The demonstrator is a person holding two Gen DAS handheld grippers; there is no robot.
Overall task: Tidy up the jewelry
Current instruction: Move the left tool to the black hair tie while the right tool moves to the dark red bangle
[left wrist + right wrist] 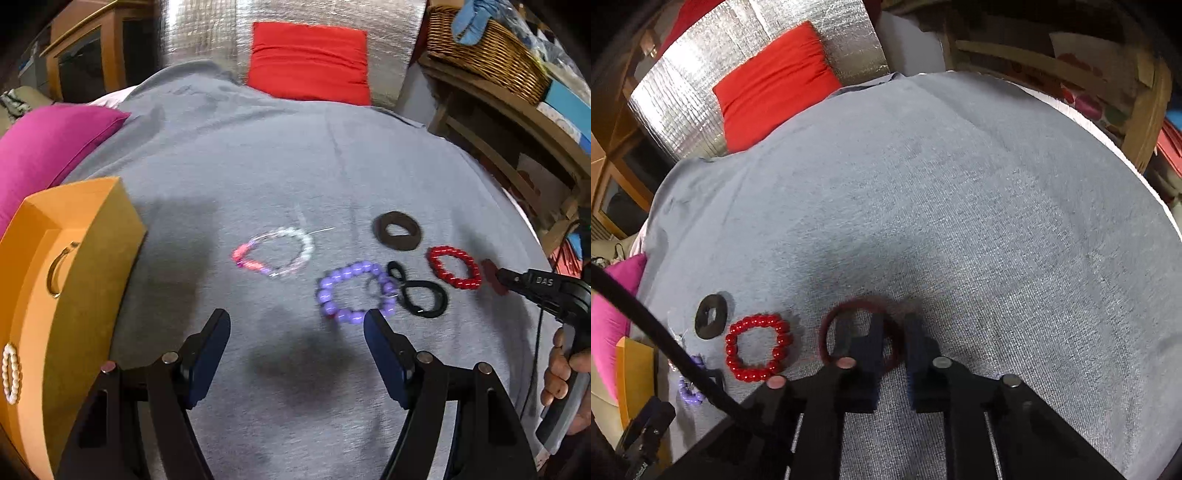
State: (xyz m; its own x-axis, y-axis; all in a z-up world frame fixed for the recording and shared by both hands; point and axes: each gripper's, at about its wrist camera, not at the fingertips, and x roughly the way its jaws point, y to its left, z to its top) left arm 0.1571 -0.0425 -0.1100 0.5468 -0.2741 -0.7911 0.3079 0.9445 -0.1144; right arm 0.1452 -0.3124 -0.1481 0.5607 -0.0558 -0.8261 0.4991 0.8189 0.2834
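So we're mid-sort here: the right gripper (890, 332) is down on the grey cloth (960, 203), going for a thin dark-red ring band (827, 345). One finger sits inside the loop, the other just outside its rim, with a narrow gap between them, so not clamped yet as far as I can tell. My guess at the next move: squeeze on that rim, lift, and carry it across to the orange cardboard box (74, 258) at about 9 o'clock.

The left gripper (297, 328) hovers spread wide and holds nothing, with the purple beaded bracelet (354, 291) just ahead at roughly 1 o'clock.

Count on the cloth:
- beaded bracelets: 3 (purple, glossy red (455, 267), and a blurry white-and-pink one (275, 253))
- black hair ties: 1, twisted into a figure eight (417, 295)
- flat dark rings: 1 (397, 230)
- thin dark-red bands: 1

In the box: a gold bangle (59, 267) and a pearl bracelet (11, 373).
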